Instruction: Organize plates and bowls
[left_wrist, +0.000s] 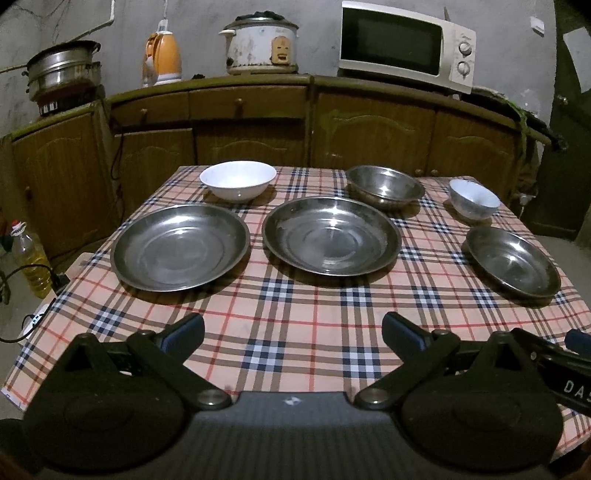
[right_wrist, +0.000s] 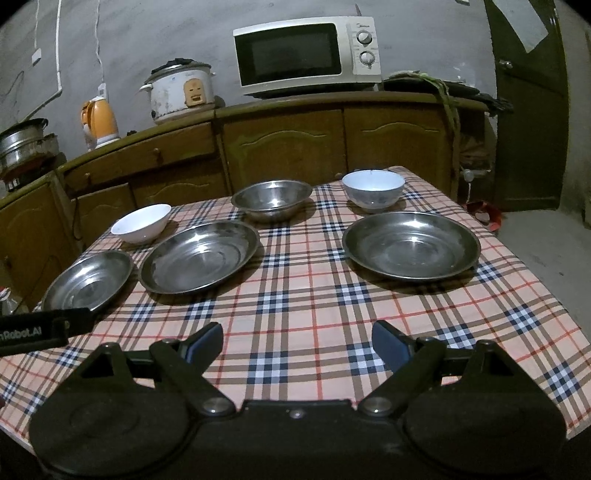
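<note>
Three steel plates lie in a row on the plaid tablecloth: the left plate, the middle plate and the right plate. Behind them stand a white bowl, a steel bowl and a small white bowl. My left gripper is open and empty above the near table edge. My right gripper is open and empty, also near the front edge. Each gripper's side shows in the other's view.
Wooden cabinets run behind the table, with a microwave, rice cooker, orange kettle and steel pots on top. An oil bottle stands on the floor left. A door is at right.
</note>
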